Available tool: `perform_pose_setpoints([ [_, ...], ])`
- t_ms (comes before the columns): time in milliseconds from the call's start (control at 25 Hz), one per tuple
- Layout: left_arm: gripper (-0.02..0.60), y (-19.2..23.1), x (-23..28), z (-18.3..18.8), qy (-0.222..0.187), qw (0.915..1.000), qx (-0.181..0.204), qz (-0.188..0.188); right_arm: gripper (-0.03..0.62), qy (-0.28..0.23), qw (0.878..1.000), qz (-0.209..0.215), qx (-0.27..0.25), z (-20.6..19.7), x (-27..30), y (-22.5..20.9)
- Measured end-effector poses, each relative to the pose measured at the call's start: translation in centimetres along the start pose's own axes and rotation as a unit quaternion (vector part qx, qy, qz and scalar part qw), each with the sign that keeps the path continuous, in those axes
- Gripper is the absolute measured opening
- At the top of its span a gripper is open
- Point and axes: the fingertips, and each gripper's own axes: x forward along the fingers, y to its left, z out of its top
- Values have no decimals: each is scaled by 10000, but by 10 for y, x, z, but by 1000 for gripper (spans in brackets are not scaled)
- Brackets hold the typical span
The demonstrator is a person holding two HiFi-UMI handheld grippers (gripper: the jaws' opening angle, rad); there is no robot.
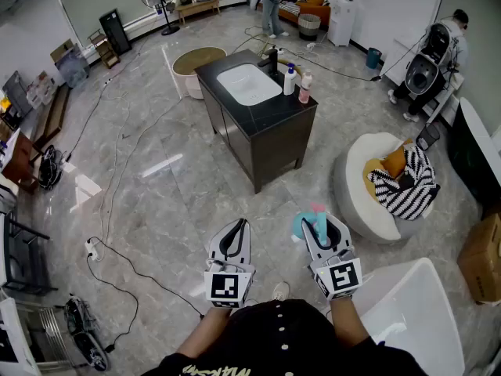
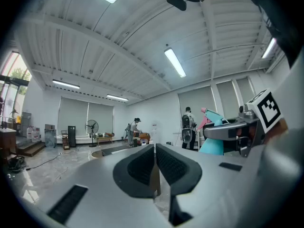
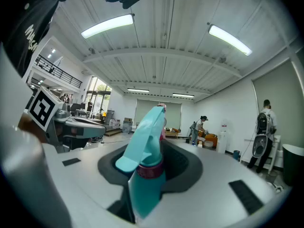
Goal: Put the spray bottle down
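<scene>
The teal spray bottle (image 3: 145, 184) sits low and right of centre in the head view, clamped upright between the jaws of the right gripper (image 1: 319, 224), its pink-tipped nozzle pointing forward. Just left of it, the left gripper (image 1: 239, 229) has its jaws pressed together. Above them lies marble floor (image 1: 168, 186) with loose cables (image 1: 117, 171), then a black sink cabinet (image 1: 266, 131) bearing two bottles (image 1: 297, 83). A white round chair (image 1: 356, 198) stands at right and a white tub (image 1: 415, 304) at lower right.
</scene>
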Motion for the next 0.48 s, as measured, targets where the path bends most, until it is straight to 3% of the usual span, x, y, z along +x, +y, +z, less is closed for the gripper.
perform_pose_setpoints([
  [480,21,-1,5,5,16,10000,8,-2,126,-47,10000,-23,27,5,3,-6],
])
